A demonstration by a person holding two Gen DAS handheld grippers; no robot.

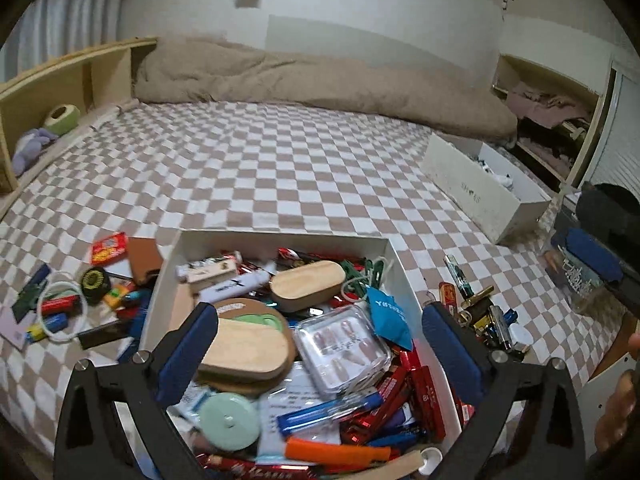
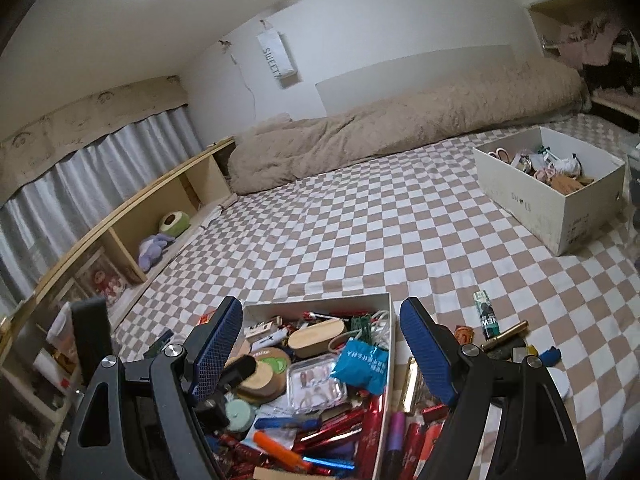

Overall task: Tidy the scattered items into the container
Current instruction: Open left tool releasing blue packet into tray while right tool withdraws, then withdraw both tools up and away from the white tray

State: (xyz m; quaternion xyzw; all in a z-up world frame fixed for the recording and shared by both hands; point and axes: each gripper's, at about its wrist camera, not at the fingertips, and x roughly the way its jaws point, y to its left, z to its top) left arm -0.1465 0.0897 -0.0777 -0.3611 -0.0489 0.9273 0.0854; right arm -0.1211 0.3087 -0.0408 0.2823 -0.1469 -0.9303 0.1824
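A white box point(image 1: 280, 237) sits on the checkered bed, packed with small items: wooden oval cases point(image 1: 308, 285), a clear nail case point(image 1: 344, 350), red sticks, an orange marker point(image 1: 336, 451). My left gripper point(image 1: 316, 344) is open and empty, hovering over the box. My right gripper point(image 2: 320, 344) is open and empty above the same box point(image 2: 320, 299). Loose items lie left of the box point(image 1: 68, 304) and right of it: lighter point(image 1: 459, 276), batteries point(image 1: 498, 326); the lighter also shows in the right wrist view point(image 2: 486, 314).
A second white shoe box point(image 2: 556, 200) with odds and ends stands at the far right of the bed. A beige duvet point(image 1: 300, 76) lies along the wall. A wooden shelf point(image 2: 160, 208) with plush toys runs along the left side.
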